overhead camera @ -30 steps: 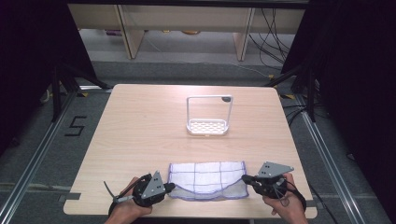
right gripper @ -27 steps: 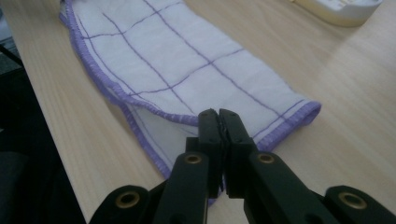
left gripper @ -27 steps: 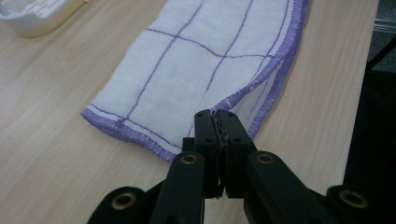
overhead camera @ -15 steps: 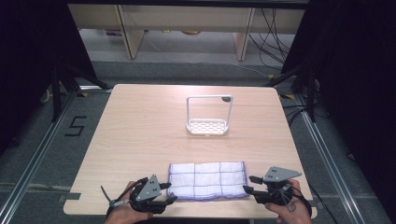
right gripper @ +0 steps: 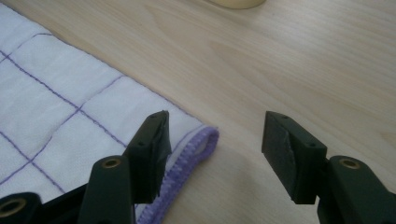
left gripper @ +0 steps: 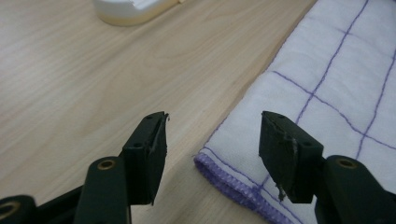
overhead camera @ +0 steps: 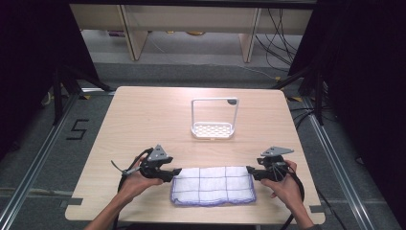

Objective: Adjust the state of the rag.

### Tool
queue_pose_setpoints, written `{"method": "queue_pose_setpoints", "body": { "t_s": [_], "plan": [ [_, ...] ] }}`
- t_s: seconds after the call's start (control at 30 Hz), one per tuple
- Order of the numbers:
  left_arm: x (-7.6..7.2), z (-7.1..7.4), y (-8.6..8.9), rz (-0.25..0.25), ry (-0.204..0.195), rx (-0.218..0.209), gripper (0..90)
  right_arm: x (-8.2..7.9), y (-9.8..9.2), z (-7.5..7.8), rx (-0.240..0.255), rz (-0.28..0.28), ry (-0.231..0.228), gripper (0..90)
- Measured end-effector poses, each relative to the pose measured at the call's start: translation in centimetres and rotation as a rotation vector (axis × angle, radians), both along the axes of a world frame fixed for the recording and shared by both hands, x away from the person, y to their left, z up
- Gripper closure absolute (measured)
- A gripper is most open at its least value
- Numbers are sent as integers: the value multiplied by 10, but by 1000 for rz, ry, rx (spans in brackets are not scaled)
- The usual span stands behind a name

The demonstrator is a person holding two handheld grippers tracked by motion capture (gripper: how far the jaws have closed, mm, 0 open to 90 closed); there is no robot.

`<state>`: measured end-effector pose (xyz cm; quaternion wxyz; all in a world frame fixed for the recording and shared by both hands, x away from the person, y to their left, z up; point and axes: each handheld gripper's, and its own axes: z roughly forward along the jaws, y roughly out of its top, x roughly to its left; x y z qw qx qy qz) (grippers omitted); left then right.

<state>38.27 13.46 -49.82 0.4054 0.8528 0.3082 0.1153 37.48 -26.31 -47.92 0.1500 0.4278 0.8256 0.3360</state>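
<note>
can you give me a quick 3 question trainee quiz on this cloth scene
1. True or false: the left gripper is clamped on the cloth.
2. What stands beyond the cloth, toward the table's far side? A) white rack B) blue bowl C) red cup
3. What colour are the cloth's grid lines and hem?

Key:
1. False. Its jaws have just been opening and stand apart at the cloth's corner; the right gripper likewise.
2. A, the white rack.
3. Purple.

A pale wooden tabletop stands on a grey floor marked with a black "5". Wooden shelving legs and loose cables lie behind, with dark curtains on either side.
</note>
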Motion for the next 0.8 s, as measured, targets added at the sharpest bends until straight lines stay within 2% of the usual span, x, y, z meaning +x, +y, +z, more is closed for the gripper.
{"method": "queue_pose_setpoints", "body": {
  "t_s": [0.1,0.13,0.2,0.27,0.3,0.4,0.43,0.47,0.5,0.57,0.6,0.67,0.7,0.73,0.8],
  "plan": [
    [-3,-7,-8,-31,-2,53,415,0,4,-1,2,-11,29,439],
    [-4,-9,-9,-33,-5,75,417,1,6,-4,-12,-3,18,448],
    [-7,-12,-11,-40,-42,147,425,1,9,-7,-44,-3,34,457],
    [-11,-12,-13,-49,-43,139,477,3,11,-12,-86,6,22,483],
    [-12,-11,-13,-53,-54,157,479,4,11,-14,-106,16,13,491],
    [-15,-11,-14,-71,-66,170,531,6,14,-17,-138,27,-3,568],
    [-16,-11,-14,-68,-56,162,549,8,15,-17,-146,54,-8,602],
    [-16,-11,-14,-67,-50,160,579,8,16,-16,-145,61,5,647],
    [-16,-11,-14,-84,-47,156,640,11,18,-17,-148,78,-3,687],
    [-19,-11,-15,-81,-48,160,671,11,18,-18,-140,81,-4,719],
    [-22,-10,-15,-96,-64,178,714,11,20,-17,-115,70,44,744],
    [-30,-10,-15,-114,-84,191,771,14,19,-20,-96,87,20,805],
    [-35,-10,-14,-121,-94,203,782,15,18,-18,-97,98,37,823],
    [-38,-10,-13,-124,-101,203,794,19,19,-21,-84,107,-2,839],
    [-46,-11,-12,-133,-121,215,800,23,21,-19,-96,123,16,845]
  ]
}}
